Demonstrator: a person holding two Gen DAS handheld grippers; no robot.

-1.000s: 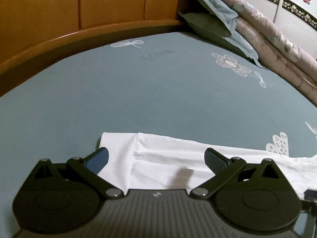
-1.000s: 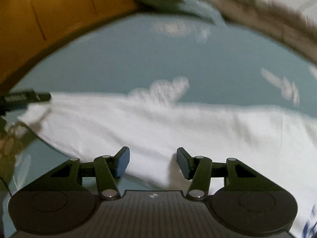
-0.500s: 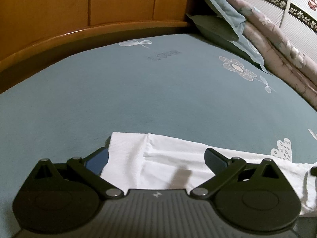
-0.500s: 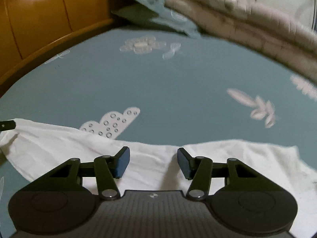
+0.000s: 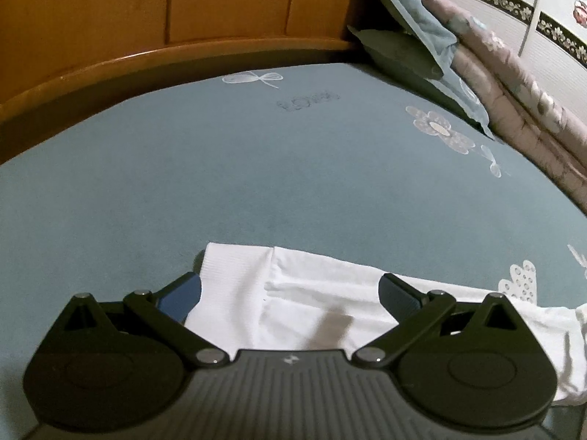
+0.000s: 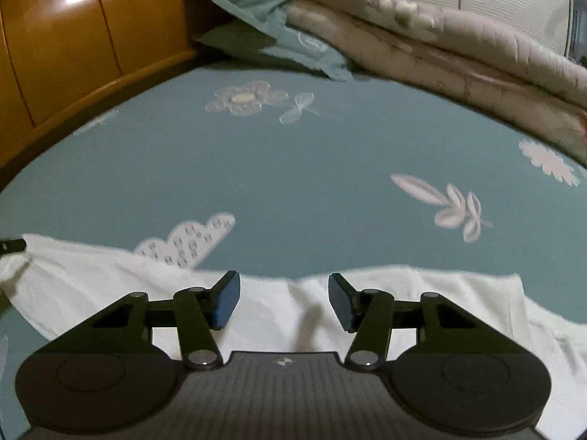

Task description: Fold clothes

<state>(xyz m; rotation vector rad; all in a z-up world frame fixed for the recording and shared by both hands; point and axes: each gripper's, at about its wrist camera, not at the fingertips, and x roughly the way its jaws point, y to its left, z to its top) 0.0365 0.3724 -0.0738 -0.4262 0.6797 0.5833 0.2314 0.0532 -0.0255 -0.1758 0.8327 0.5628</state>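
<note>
Left wrist alone shows the white garment's ribbed cuff, apparently a sleeve, lying beneath both gaping, empty grippers.

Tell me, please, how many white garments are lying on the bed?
1: a white garment spread across the near side of the blue sheet, under both open grippers; it shows also in the right view. Its nearer part is hidden.

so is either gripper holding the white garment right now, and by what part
Nothing is held. The left gripper and right gripper both stand open over the white cloth garment, which lies flat on the blue printed bedsheet.
</note>
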